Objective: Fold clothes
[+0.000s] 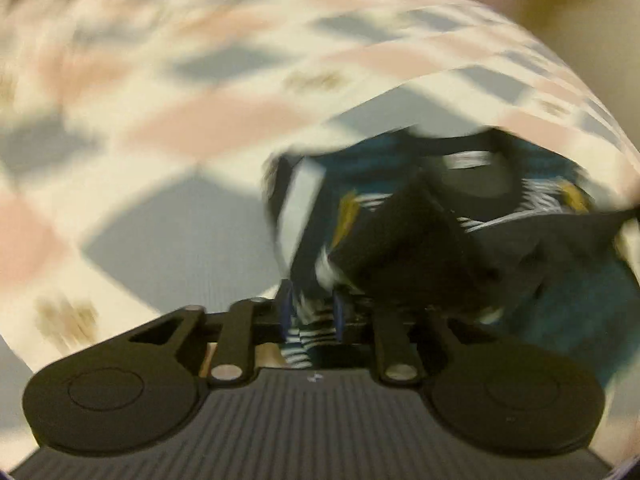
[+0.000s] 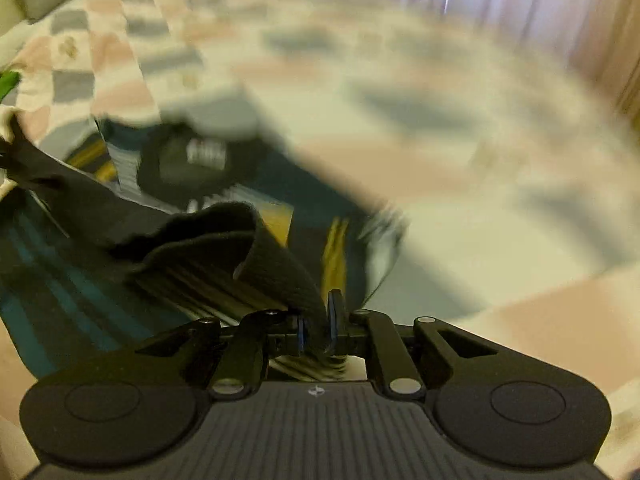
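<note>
**Garment slung between two grippers, above the bedcover**

The garment [image 1: 420,240], dark teal with black ribbed trim and striped white-and-yellow patches, was seen lifted off the checked bedcover [image 1: 160,128], with only its far part apparently resting on the cloth. Heavy blur was noted in both views; the kind of garment could not be told for certain, though a round black neck opening with a label was made out at its far side.

Its long axis was judged to run across, from one gripper to the other, the body of it hanging ahead of and below both. In the left wrist view the garment lay to the right of the left gripper [image 1: 311,312]; in the right wrist view it lay to the left of the right gripper [image 2: 318,320]. Neither hand was judged nearer.

A striped edge was seen pinched between the left fingers, set narrowly apart. A black ribbed hem [image 2: 280,272] was likewise gripped by the right pair, nearly closed.

The coming fold was judged to depend on both corners being carried evenly.
</note>
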`<control>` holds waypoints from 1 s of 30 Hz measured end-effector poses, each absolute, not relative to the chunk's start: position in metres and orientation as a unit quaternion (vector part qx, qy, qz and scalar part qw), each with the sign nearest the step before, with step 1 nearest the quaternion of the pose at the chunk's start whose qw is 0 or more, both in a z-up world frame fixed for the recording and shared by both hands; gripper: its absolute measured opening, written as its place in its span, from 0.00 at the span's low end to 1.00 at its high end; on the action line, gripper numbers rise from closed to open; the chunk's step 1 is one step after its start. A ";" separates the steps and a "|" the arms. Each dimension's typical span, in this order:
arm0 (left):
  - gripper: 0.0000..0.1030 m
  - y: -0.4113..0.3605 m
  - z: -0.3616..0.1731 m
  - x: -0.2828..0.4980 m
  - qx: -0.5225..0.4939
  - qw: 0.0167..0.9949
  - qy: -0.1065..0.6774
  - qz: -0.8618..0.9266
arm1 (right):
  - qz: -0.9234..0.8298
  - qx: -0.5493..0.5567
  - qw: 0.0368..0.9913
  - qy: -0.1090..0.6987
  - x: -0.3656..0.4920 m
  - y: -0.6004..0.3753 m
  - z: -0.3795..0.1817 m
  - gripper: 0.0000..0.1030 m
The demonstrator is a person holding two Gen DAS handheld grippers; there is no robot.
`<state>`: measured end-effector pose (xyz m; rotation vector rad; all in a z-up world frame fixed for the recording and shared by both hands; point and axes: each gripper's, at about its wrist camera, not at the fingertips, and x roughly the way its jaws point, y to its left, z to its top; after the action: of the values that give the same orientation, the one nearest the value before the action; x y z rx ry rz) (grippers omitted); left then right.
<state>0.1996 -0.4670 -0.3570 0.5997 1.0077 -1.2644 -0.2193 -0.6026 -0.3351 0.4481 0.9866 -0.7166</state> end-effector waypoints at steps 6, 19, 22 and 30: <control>0.39 -0.463 -0.387 0.235 0.162 0.633 0.522 -0.548 | -0.341 0.284 0.809 0.386 -0.240 -0.619 -0.355 0.38; 0.23 -0.505 -0.386 0.256 0.158 0.610 0.546 -0.551 | -0.376 0.423 0.765 0.306 -0.267 -0.675 -0.358 0.12; 0.22 -0.496 -0.395 0.279 0.069 0.600 0.611 -0.513 | -0.382 0.492 0.732 0.276 -0.275 -0.686 -0.373 0.20; 0.06 -0.494 -0.378 0.267 0.103 0.607 0.561 -0.553 | -0.383 0.414 0.767 0.308 -0.262 -0.672 -0.360 0.11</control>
<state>0.2673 -0.4944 -0.3781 0.2387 1.2964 -1.2783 -0.2617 -0.6724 -0.3605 0.8990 0.6679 -0.8311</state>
